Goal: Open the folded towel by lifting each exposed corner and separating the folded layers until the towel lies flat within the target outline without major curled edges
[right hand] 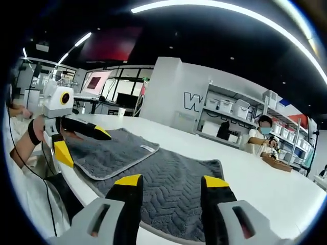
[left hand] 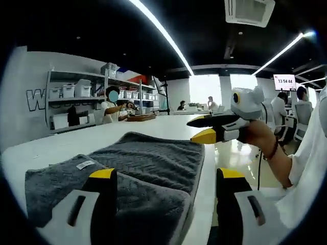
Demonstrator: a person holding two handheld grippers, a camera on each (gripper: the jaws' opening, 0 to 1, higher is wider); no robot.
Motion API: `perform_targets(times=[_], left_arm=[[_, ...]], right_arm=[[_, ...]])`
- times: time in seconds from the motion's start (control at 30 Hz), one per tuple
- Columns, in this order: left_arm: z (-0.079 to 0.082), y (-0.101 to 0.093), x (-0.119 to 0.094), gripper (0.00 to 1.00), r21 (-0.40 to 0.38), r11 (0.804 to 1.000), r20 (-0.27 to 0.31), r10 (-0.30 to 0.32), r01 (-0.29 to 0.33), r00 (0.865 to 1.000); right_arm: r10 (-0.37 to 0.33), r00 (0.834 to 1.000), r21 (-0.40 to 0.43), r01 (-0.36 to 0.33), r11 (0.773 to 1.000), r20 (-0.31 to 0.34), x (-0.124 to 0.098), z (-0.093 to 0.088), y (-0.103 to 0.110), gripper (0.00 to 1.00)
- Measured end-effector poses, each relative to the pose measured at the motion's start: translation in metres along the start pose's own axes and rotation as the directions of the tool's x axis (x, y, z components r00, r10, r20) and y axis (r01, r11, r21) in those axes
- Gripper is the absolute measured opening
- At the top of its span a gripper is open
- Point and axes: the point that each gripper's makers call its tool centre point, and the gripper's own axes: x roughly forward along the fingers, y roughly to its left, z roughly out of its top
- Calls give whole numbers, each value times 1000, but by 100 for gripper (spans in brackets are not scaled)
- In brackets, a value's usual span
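Left gripper view: grey textured folded towel [left hand: 138,173] on white table [left hand: 66,145], small white label [left hand: 85,164] on top. Left gripper [left hand: 166,176] jaws apart over towel's near edge. Right gripper [left hand: 202,128] jaws apart, off table's edge. Right gripper view: same, right gripper [right hand: 171,181] above towel [right hand: 168,184].

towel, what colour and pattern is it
The towel is dark grey with a wavy zigzag weave and a lighter grey edge, clearest in the right gripper view.

Bare table [right hand: 265,173] beyond towel [right hand: 168,184] open; shelving [right hand: 230,120] well apart.
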Motion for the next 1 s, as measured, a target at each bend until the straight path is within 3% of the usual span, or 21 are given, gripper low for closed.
perform_targets(times=[0.1, 0.23, 0.37, 0.8, 1.0], left_arm=[[-1, 2, -1, 77, -2, 1000, 0, 7, -7, 1000], [-13, 10, -5, 75, 91, 993, -70, 83, -76, 994], [-13, 10, -5, 75, 94, 992, -55, 86, -81, 995], [-32, 17, -5, 72, 128, 985, -118, 128, -112, 985], [-42, 27, -6, 71, 181, 969, -155, 199, -170, 968]], right_arm=[[5, 1000, 2, -5, 1000, 5, 0, 1, 2, 42], [8, 1000, -5, -8, 1000, 9, -1, 3, 3, 42], [12, 1000, -10, -12, 1000, 4, 0, 2, 5, 42], [35, 999, 1, -35, 999, 15, 0, 5, 10, 41], [46, 999, -5, -46, 999, 17, 0, 7, 15, 41]])
